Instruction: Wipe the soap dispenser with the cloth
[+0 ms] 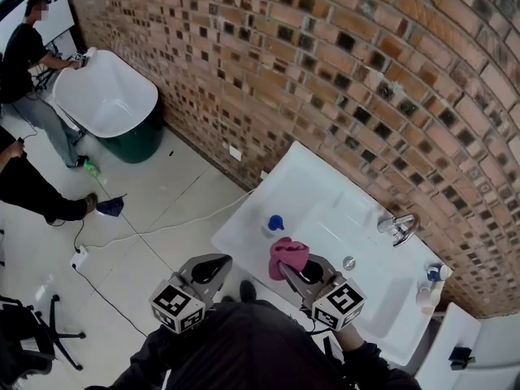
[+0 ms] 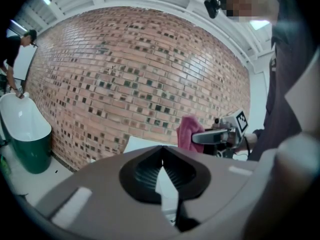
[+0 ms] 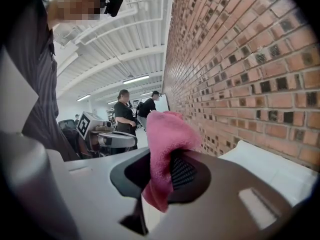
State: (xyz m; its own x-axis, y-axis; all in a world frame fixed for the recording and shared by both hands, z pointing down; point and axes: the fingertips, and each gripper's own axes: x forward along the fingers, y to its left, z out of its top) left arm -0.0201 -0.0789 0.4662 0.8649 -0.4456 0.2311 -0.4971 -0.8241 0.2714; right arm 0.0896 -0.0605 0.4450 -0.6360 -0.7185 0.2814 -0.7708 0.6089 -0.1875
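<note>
Two tools, right tool (image 1: 291, 271) clamping pink cloth (image 1: 288, 252) (left tool (image 1: 210, 265) closed)

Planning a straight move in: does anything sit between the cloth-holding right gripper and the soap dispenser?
Nothing visible does. The right gripper, shut on the pink cloth, hangs close beside the soap dispenser on the sink; the faucet lies off to the other side.
</note>
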